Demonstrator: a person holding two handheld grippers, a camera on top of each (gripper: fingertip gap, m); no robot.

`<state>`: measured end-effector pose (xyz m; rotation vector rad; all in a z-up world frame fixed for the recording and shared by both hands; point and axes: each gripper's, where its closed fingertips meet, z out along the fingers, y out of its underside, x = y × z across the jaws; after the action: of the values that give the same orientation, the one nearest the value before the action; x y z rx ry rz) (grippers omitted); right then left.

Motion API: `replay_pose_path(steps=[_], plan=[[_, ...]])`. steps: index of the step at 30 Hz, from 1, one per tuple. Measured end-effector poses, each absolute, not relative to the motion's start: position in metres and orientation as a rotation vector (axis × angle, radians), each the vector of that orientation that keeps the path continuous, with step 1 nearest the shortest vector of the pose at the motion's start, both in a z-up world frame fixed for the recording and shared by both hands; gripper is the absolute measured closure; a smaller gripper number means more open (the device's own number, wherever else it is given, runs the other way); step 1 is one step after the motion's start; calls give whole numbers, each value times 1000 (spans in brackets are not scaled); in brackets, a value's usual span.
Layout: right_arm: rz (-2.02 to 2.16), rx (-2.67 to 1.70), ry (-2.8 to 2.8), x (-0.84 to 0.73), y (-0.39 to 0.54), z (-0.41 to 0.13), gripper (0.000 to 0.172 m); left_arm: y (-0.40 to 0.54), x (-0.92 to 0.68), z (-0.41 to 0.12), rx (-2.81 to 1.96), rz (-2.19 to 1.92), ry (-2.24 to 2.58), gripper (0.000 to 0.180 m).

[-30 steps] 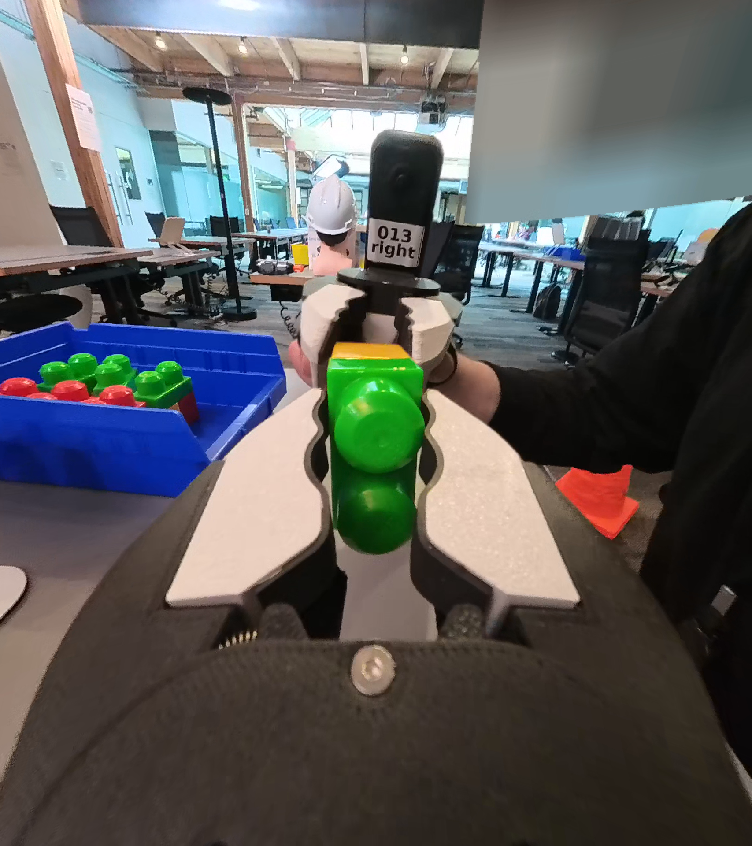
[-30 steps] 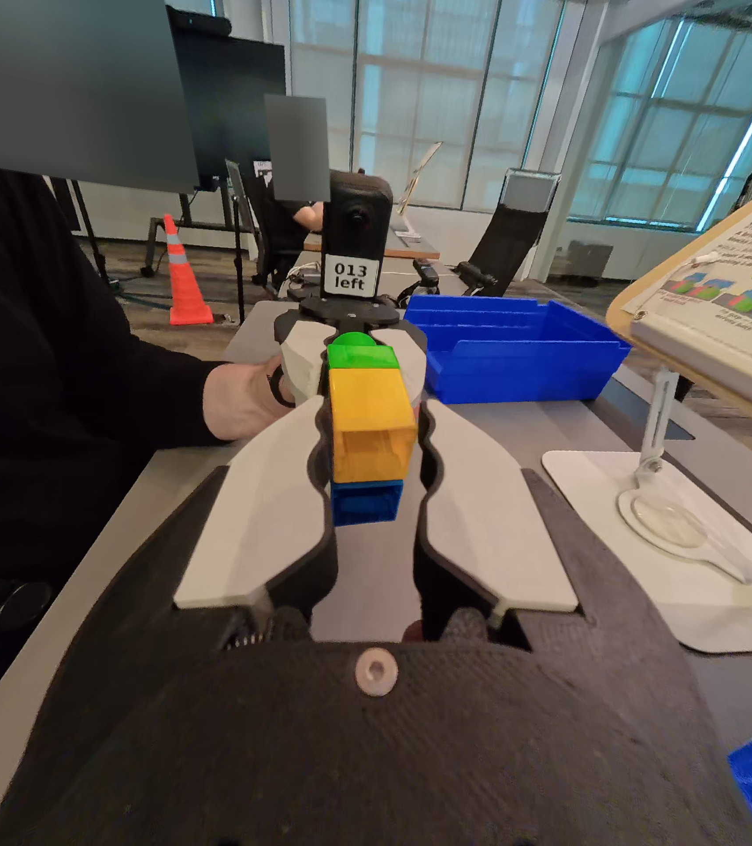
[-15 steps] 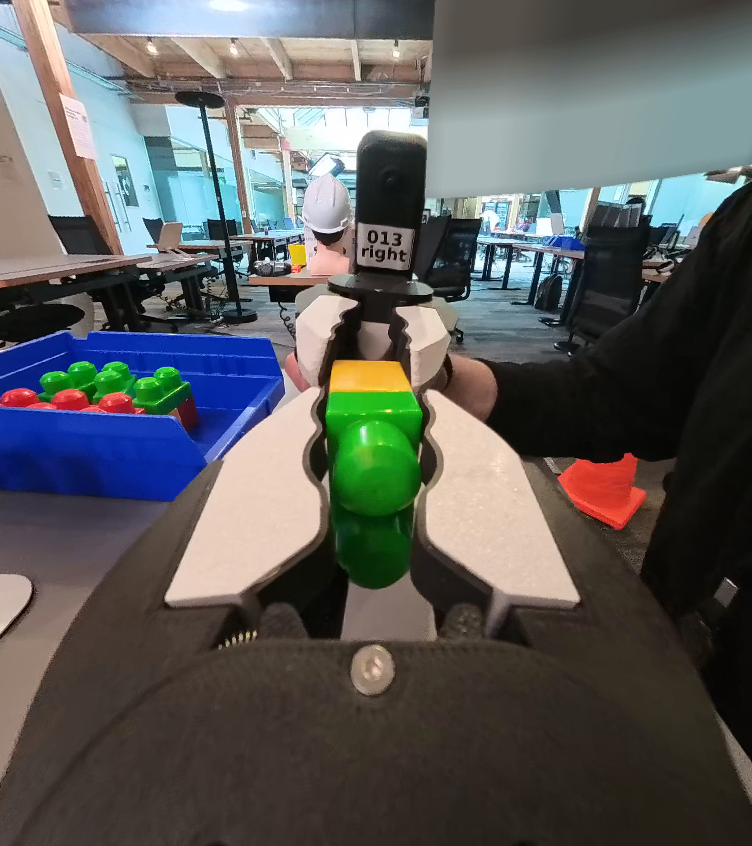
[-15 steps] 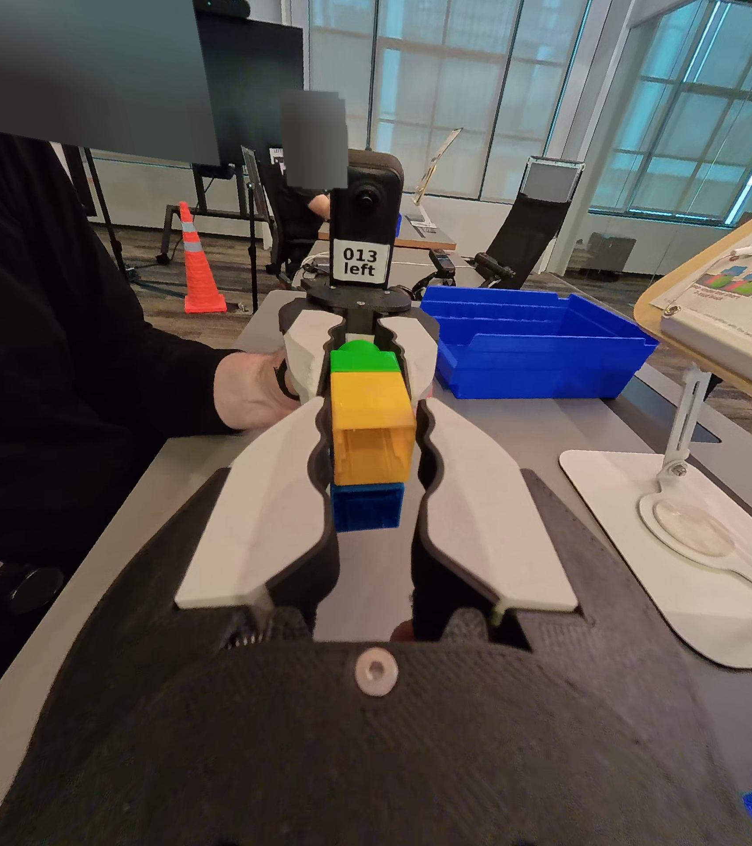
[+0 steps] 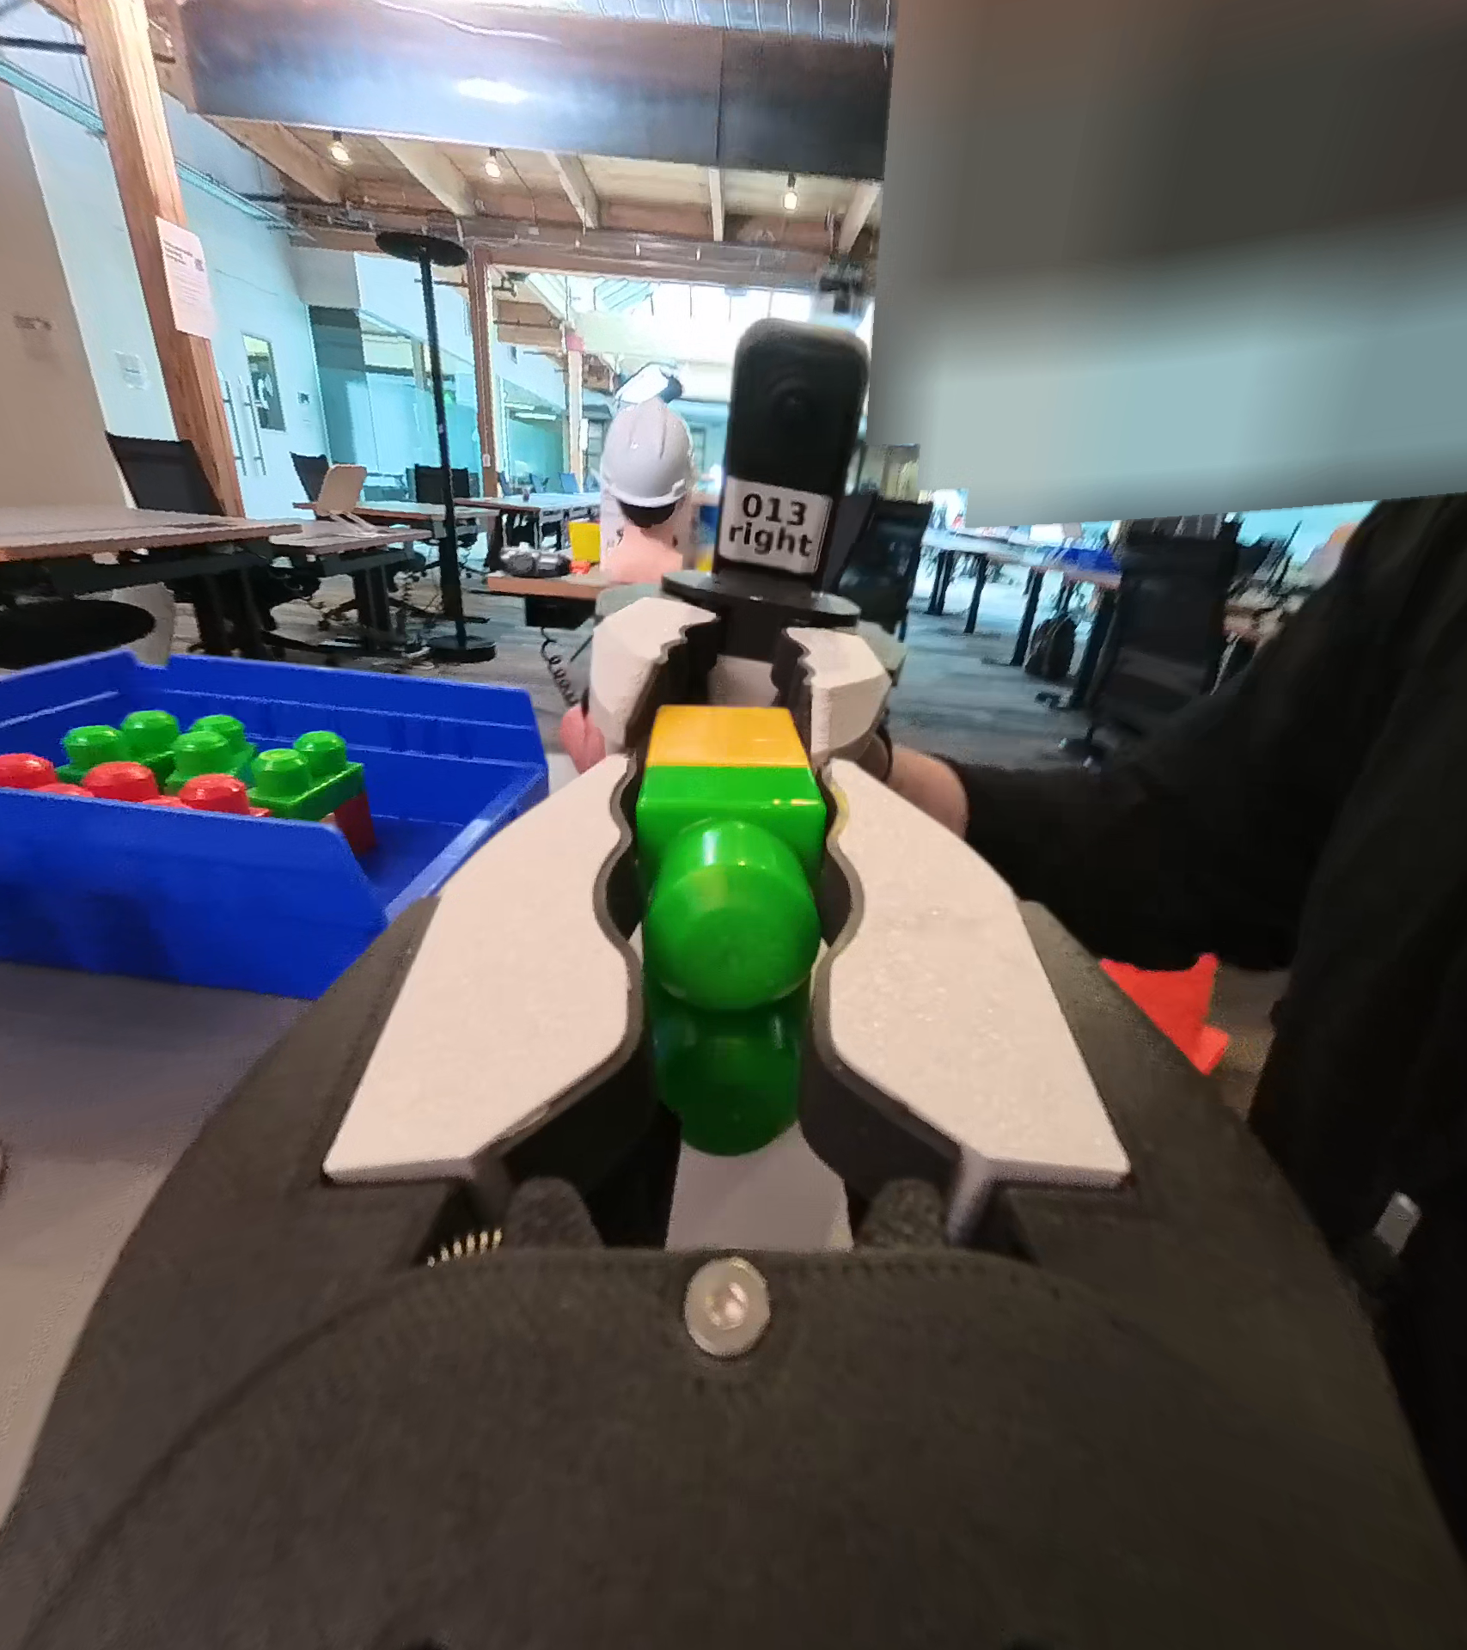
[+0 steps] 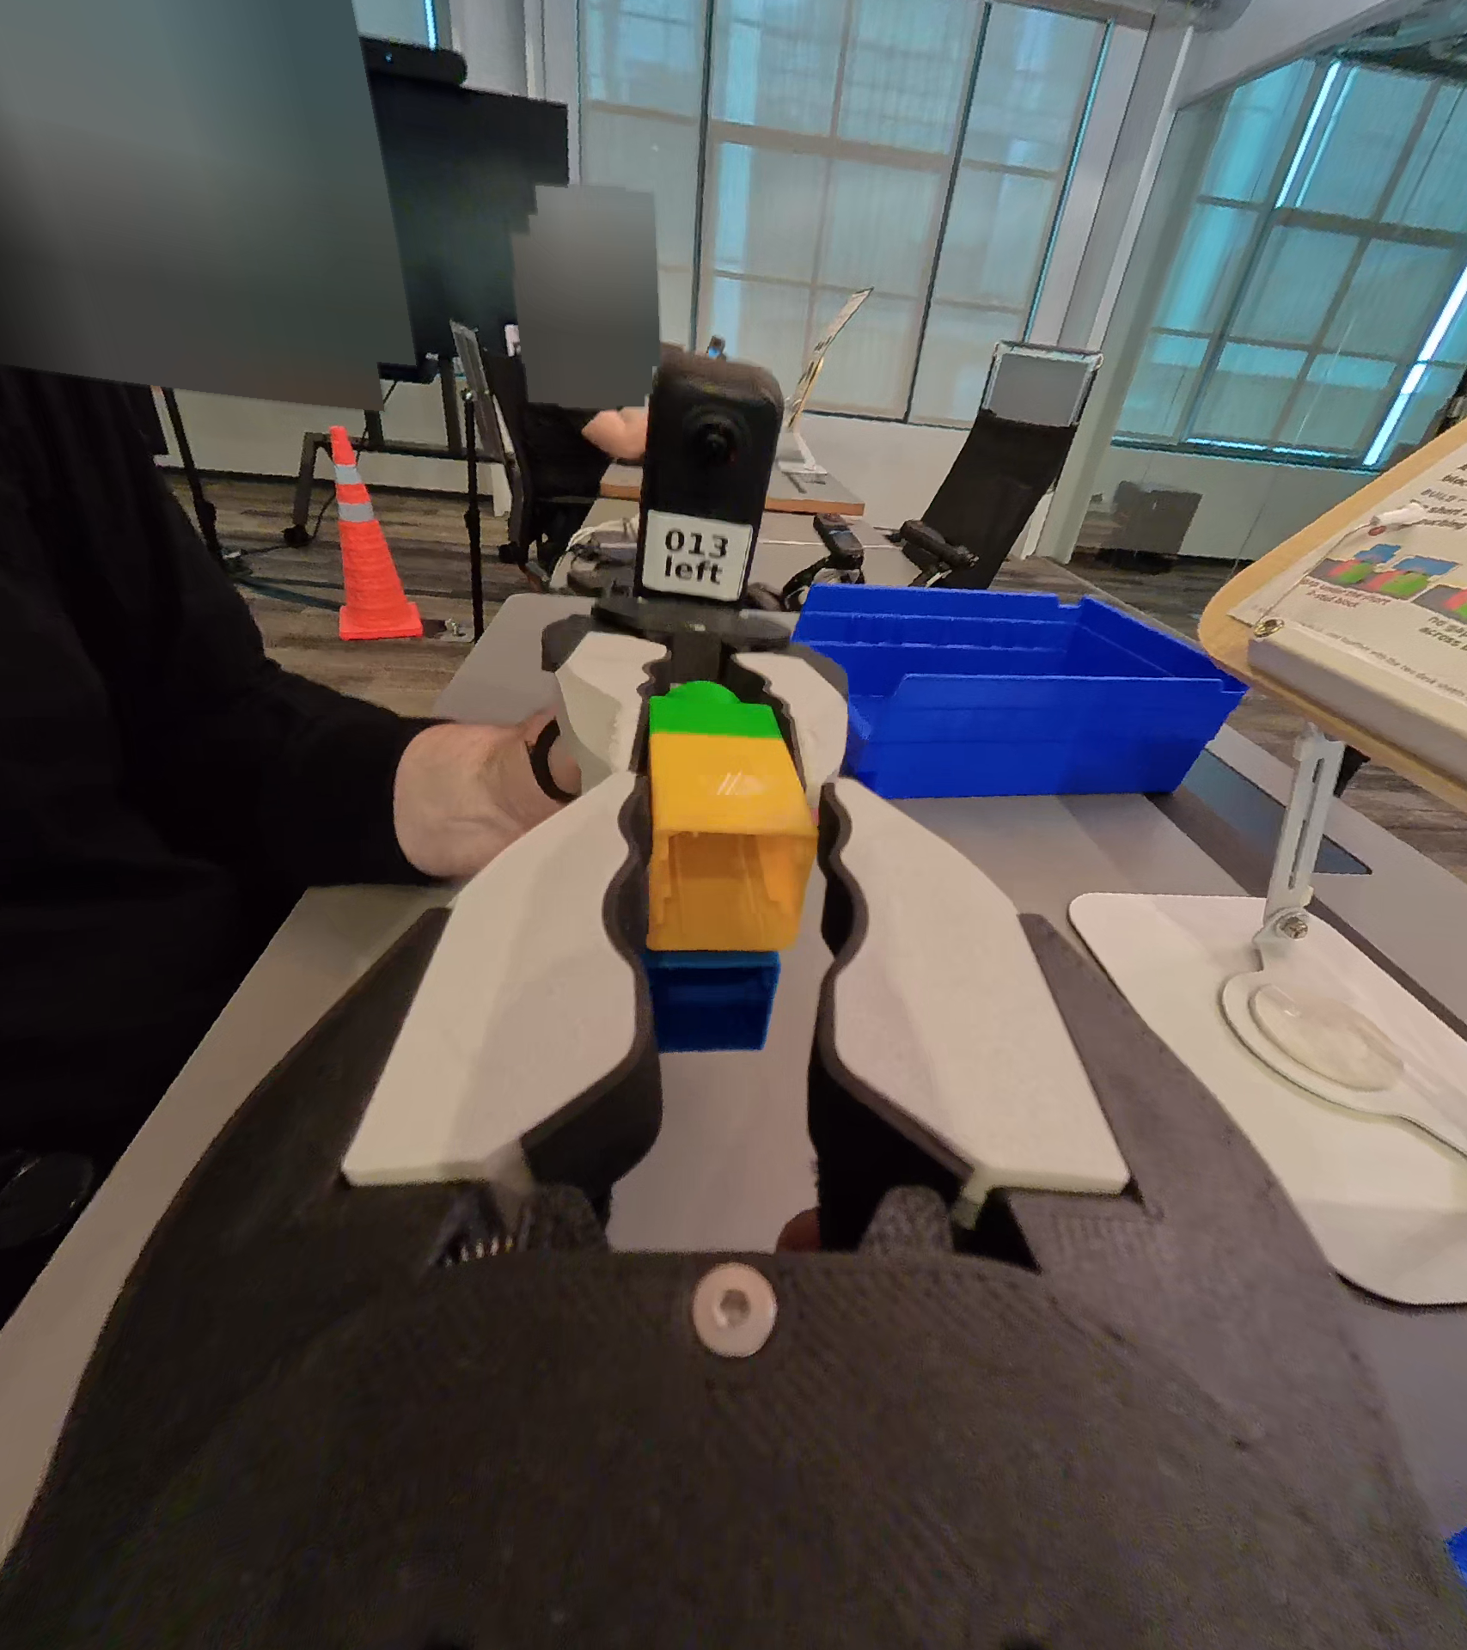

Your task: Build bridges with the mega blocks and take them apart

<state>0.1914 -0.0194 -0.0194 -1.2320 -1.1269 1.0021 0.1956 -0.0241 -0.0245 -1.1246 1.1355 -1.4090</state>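
Step in hand: I judge this to be the take-apart half of the task. I have a joined green block [image 5: 729, 804] and yellow block [image 6: 725, 857] held up in the air between both tools, above the desk [image 6: 979, 848].

Left tool [image 5: 731, 795]: closed on the green block, fingers [image 5: 533, 902] pressing its two sides. Its studs point back toward my left camera.

Right tool [image 6: 725, 830]: closed on the yellow block, fingers [image 6: 524, 911] against both flanks. The block's hollow underside faces my right camera.

Blue block [image 6: 712, 1000]: sits directly under the yellow one in the right view, low between the right tool's fingers. I cannot tell whether the pads bear on it or whether it is clipped to the yellow one.

Relation of tools: facing each other tip to tip, nearly touching, with the green-yellow seam between the two sets of fingertips.

Next move, my call: pull the tools straight apart along the stud axis, or rock slightly to break the stud fit, keeping both grips firm so neither block slips.

Risk: a sudden release could flick a block off the desk.

Blue bin [image 5: 176, 857]: on the desk to the left of the left tool, holding loose red and green blocks [image 5: 176, 768]; a likely drop spot after separation.

Instruction board [image 6: 1417, 571]: on its stand, to the right in the right view.
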Motion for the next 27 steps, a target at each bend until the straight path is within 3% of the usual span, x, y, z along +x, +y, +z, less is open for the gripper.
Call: replay_pose_path(steps=[2,8,27], plan=[[1031,-1247,-1090,196,-16,-15,126,-17,195,-22,-1144,-1453,1072,145],[1032,-1318,-1112,197,-9,-30,137,-12,192,-22,-1149,-1481,1034,145],[1074,-1310,-1059,193,-5,-32,139,-9,191,-19,-1149,-1545,994,142]])
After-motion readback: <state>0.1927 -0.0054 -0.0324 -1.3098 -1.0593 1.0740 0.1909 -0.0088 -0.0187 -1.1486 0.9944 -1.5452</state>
